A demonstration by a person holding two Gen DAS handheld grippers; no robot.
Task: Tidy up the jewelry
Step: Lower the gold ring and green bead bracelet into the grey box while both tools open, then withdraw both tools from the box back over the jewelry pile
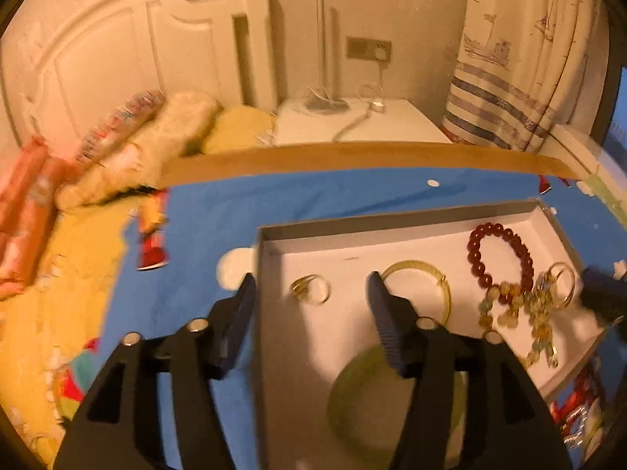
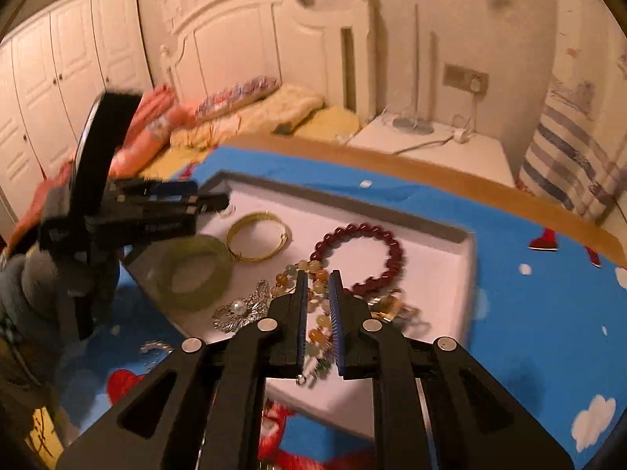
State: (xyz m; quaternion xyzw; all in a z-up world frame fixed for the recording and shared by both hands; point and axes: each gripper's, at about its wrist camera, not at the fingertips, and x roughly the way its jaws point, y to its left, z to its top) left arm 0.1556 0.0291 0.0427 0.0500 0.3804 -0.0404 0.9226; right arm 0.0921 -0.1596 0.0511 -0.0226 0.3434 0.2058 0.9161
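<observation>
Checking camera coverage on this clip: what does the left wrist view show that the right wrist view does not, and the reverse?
Only the left wrist view shows the small gold ring in the tray and the left claw from behind, jaws apart.

Only the right wrist view shows the silver brooch, the white wardrobe, and the right claw over the pale bead strand.

Both show the grey tray, red bead bracelet, gold bangle, green bangle, headboard and blue bedspread.

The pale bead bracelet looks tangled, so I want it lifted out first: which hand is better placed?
Probably right. The right gripper hangs open directly over the pale bead bracelet; the left gripper straddles the box wall, nearer the ring.
</observation>
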